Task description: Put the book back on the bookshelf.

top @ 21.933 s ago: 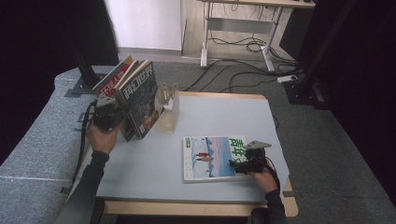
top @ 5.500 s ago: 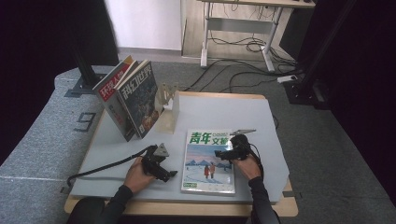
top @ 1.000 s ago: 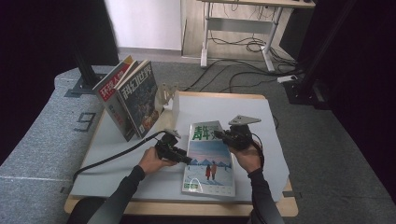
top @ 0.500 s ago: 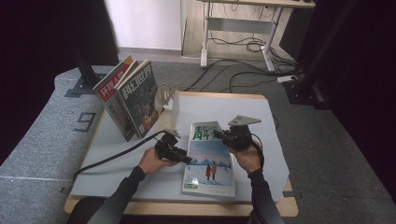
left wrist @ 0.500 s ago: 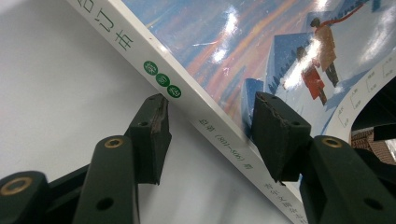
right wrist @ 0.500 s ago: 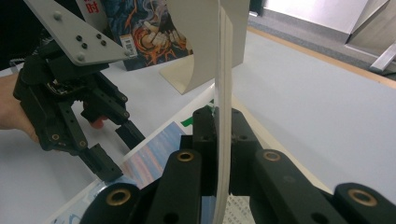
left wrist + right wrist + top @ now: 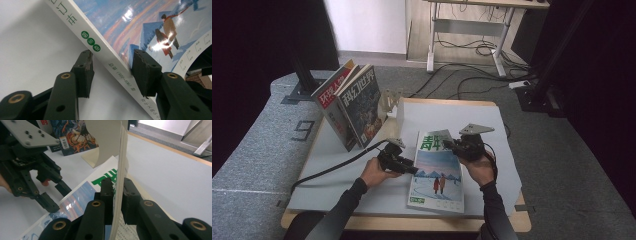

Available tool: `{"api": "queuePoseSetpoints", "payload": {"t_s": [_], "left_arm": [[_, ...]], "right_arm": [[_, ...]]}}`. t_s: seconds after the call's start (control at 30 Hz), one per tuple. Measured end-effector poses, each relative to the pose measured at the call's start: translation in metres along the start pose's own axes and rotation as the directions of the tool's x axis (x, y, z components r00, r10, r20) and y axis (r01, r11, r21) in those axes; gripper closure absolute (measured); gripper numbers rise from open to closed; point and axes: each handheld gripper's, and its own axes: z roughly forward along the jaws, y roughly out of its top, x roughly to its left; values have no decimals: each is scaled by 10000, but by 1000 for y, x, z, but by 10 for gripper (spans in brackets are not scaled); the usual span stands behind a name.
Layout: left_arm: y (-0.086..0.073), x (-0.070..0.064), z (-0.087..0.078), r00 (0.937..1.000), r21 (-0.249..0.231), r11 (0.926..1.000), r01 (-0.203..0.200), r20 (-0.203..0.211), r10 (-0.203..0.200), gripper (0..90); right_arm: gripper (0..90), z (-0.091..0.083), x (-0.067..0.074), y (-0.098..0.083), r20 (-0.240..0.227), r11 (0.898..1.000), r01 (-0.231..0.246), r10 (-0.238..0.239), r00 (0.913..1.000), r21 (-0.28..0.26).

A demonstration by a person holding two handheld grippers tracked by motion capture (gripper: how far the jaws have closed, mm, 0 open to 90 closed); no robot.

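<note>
two magazines [image 7: 354, 107] propped upright at the far left of the worktop [image 7: 472, 115], pale bookend [image 7: 391, 100] just beside them, desk frame [image 7: 464, 30] and cables [image 7: 462, 80] on the floor behind

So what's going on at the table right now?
A person works a magazine on the table with a gripper in each hand. The right gripper is shut on the magazine's cover page, lifting it up on edge. The left gripper sits at the spine with its jaws straddling it; they have just been closing in, one pad on the cover, the other off it. More magazines lean in a stand at the back left.
</note>
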Motion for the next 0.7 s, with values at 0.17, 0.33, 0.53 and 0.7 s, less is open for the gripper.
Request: {"api": "queuePoseSetpoints", "payload": {"t_s": [0.17,0.33,0.53,0.7], "left_arm": [[0,-2,0,9999,-51,9999,146,52,-146,548],[0,-3,-1,10000,-113,9999,43,36,-42,556],[-1,-5,-2,9999,-260,9996,-146,15,147,560],[-1,-5,-3,9997,-353,9991,-242,74,245,567]], "right_arm": [[801,-1,-1,-2,-16,10000,-37,37,10000,-36],[801,-3,1,0,-4,9999,57,-57,10000,-86],[819,-6,3,2,55,9997,116,-114,9999,-235],[824,-9,3,3,115,9995,153,-150,9998,-285]]}}
